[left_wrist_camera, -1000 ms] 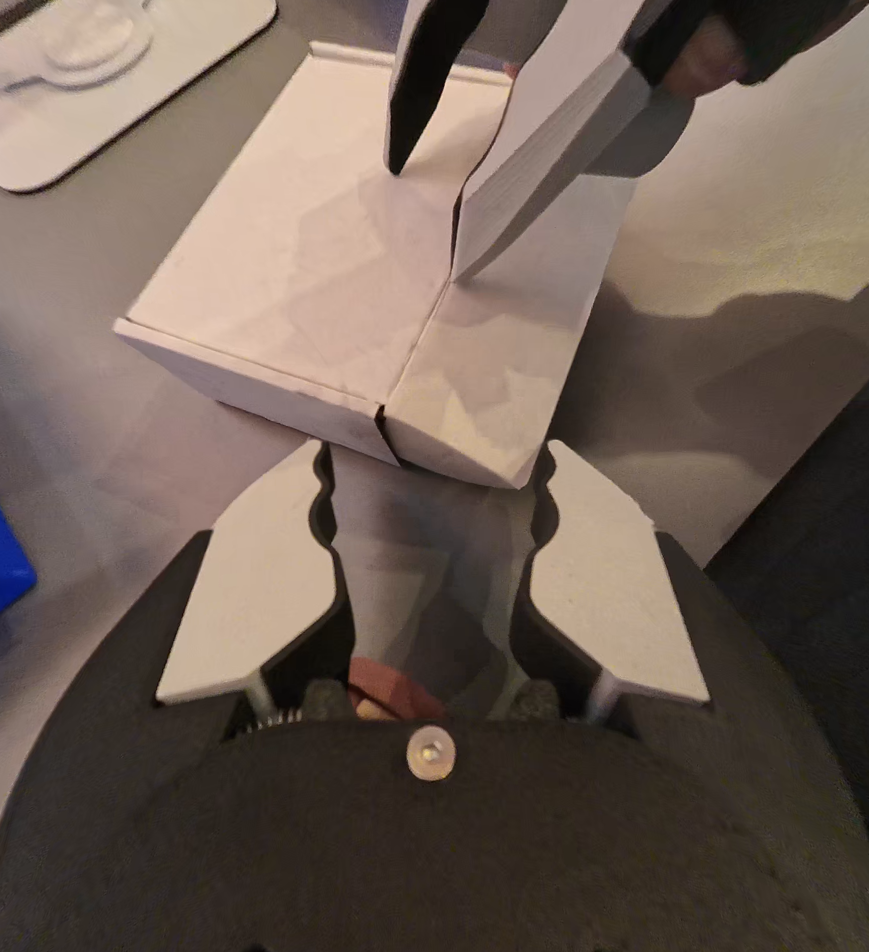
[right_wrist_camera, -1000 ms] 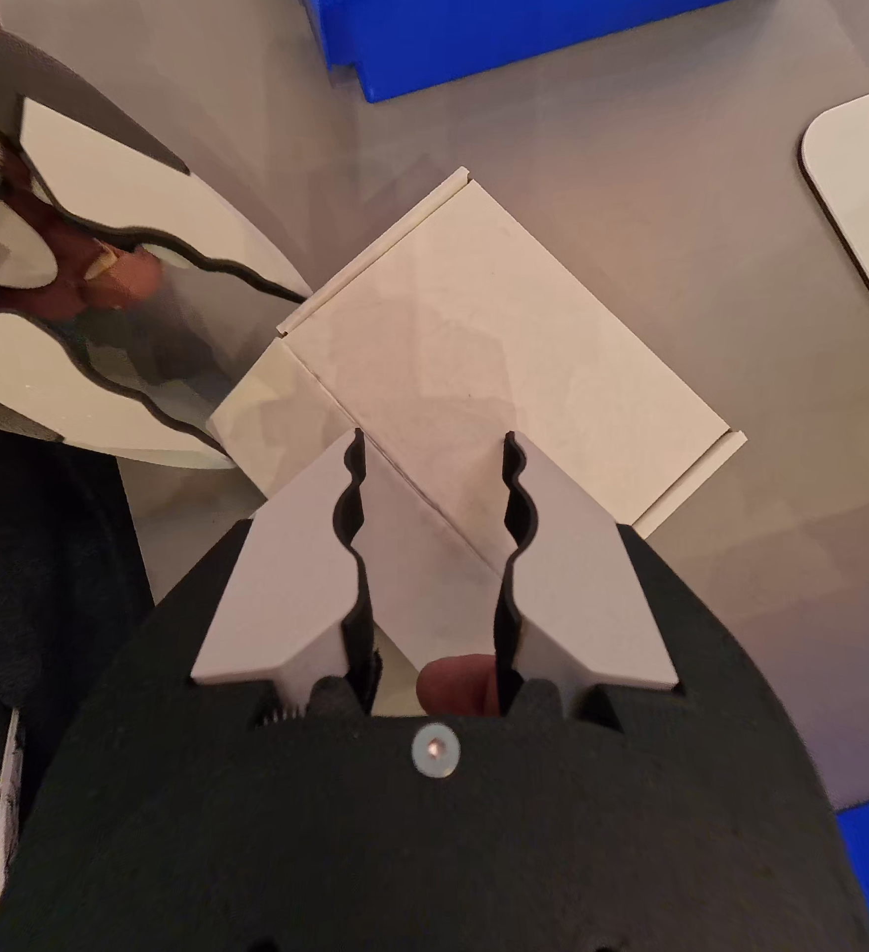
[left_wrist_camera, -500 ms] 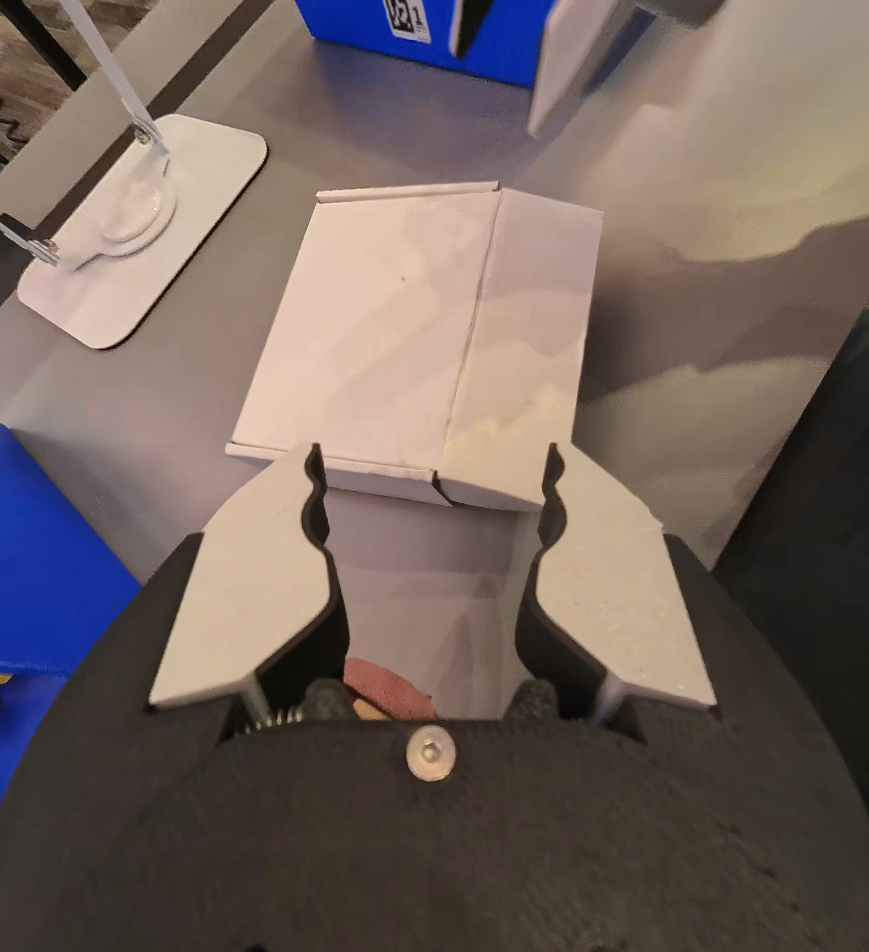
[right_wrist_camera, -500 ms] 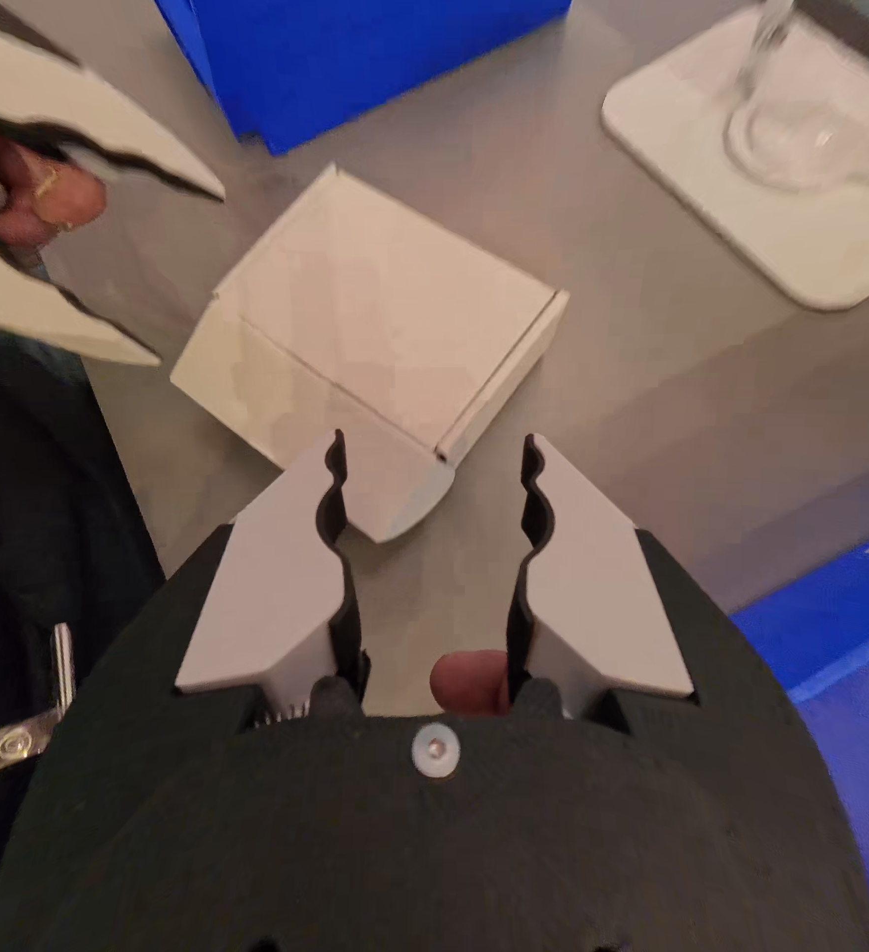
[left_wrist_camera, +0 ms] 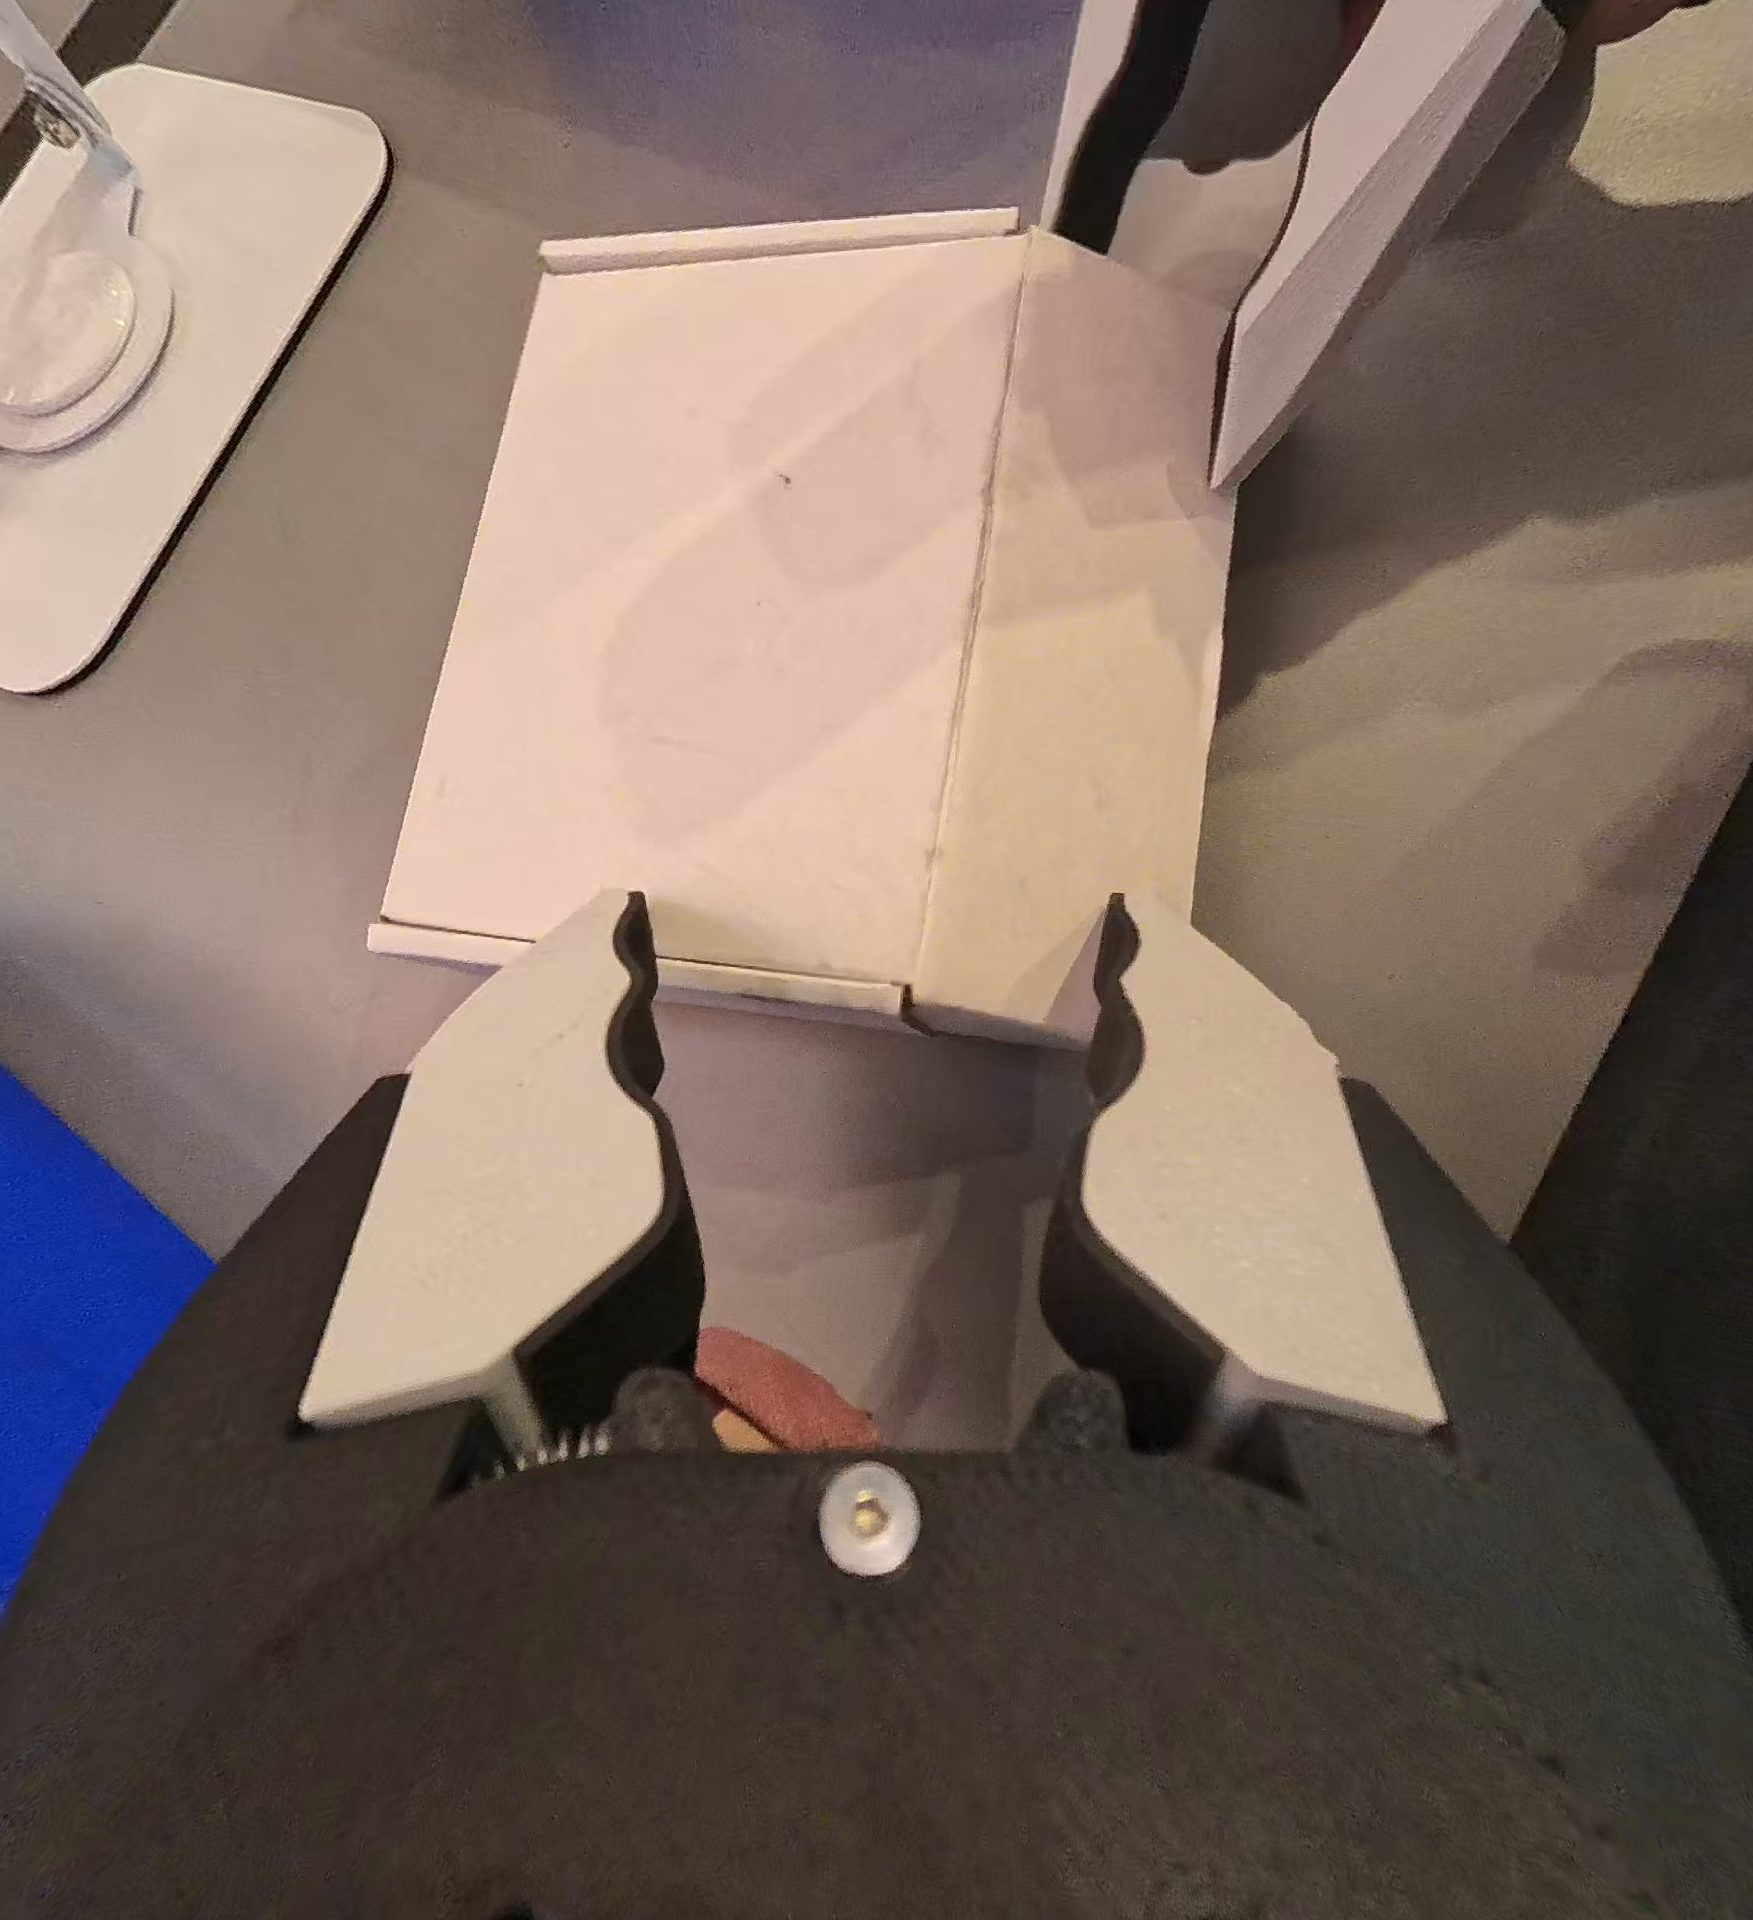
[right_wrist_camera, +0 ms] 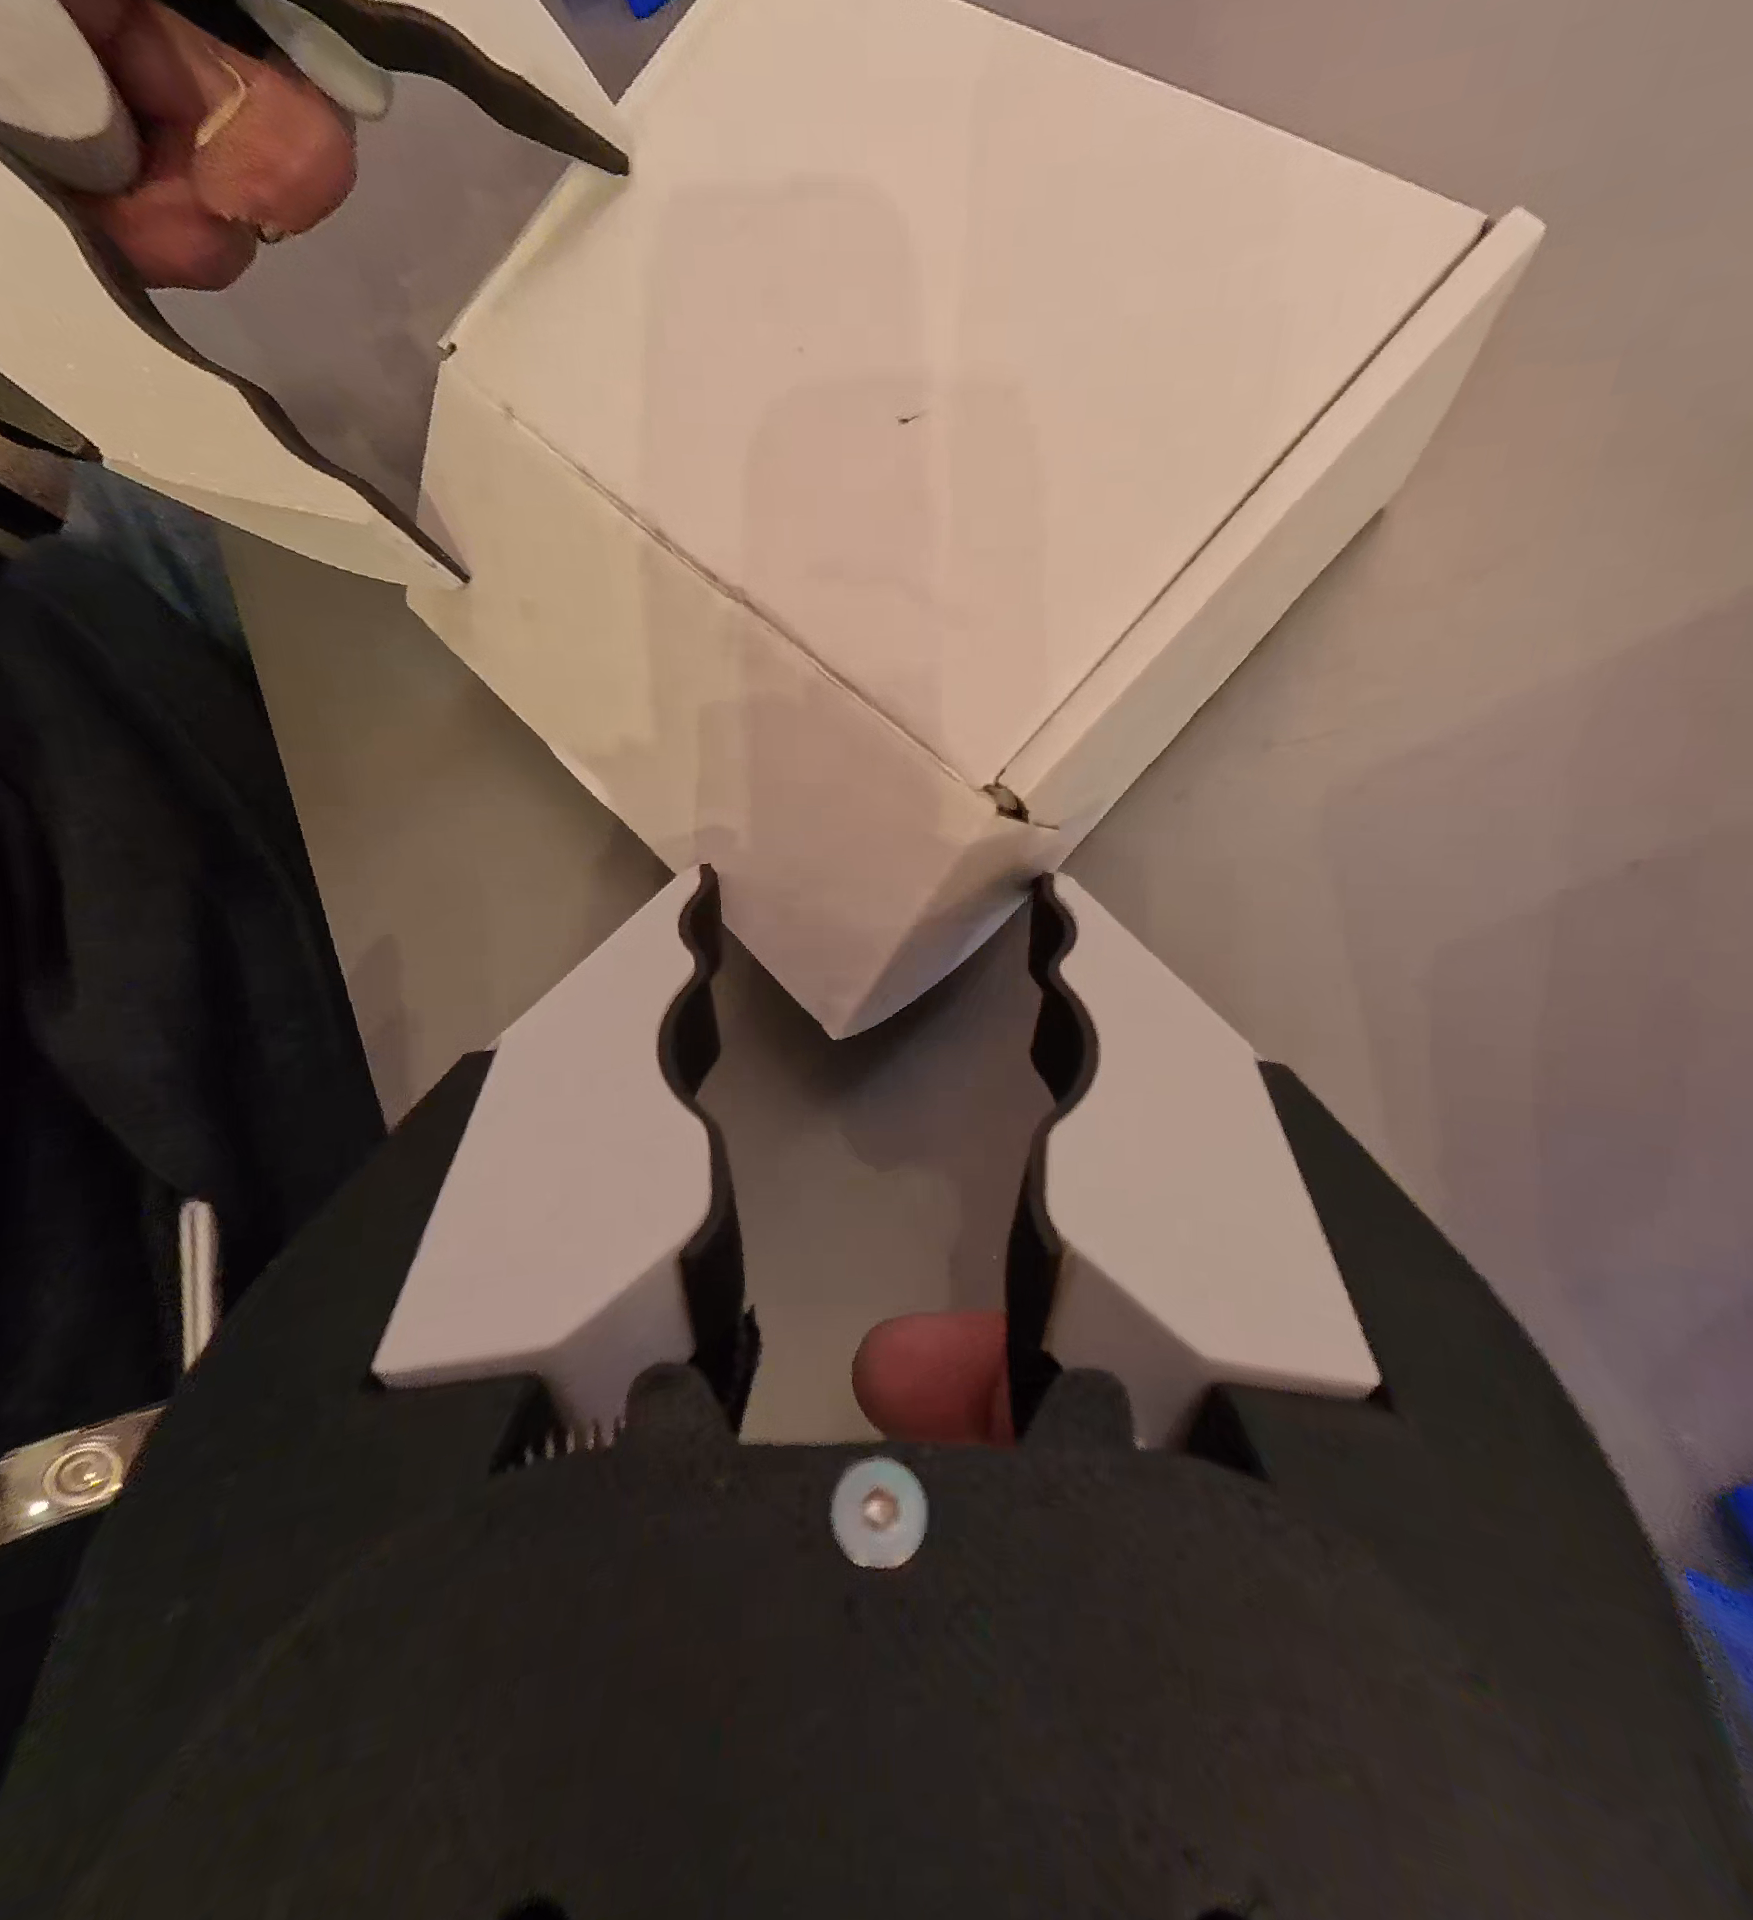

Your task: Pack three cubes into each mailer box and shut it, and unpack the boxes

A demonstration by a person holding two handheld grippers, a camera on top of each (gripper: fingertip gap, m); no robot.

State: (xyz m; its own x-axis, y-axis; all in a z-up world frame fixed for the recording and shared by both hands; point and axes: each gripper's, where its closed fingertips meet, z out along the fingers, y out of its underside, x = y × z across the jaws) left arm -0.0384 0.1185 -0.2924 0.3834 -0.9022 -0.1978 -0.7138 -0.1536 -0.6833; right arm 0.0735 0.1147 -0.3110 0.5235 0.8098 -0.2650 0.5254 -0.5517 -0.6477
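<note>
Grey bench [left_wrist_camera: 228, 790] carries the closed mailer box [left_wrist_camera: 747, 582]. Left tool [left_wrist_camera: 877, 914] and right tool [right_wrist_camera: 867, 883], both spread and empty, flank it. Grip the front flap squarely before lifting.

White mailer box [left_wrist_camera: 747, 582], plain, one tiny dark speck on lid. Grey table [left_wrist_camera: 207, 810]. Left gripper [left_wrist_camera: 877, 935] and right gripper [right_wrist_camera: 867, 904]: pale grey fingers, black wavy pads, black body. Blue bin [left_wrist_camera: 10, 1226]. White rounded stand base [left_wrist_camera: 124, 364] with dark edge.
</note>
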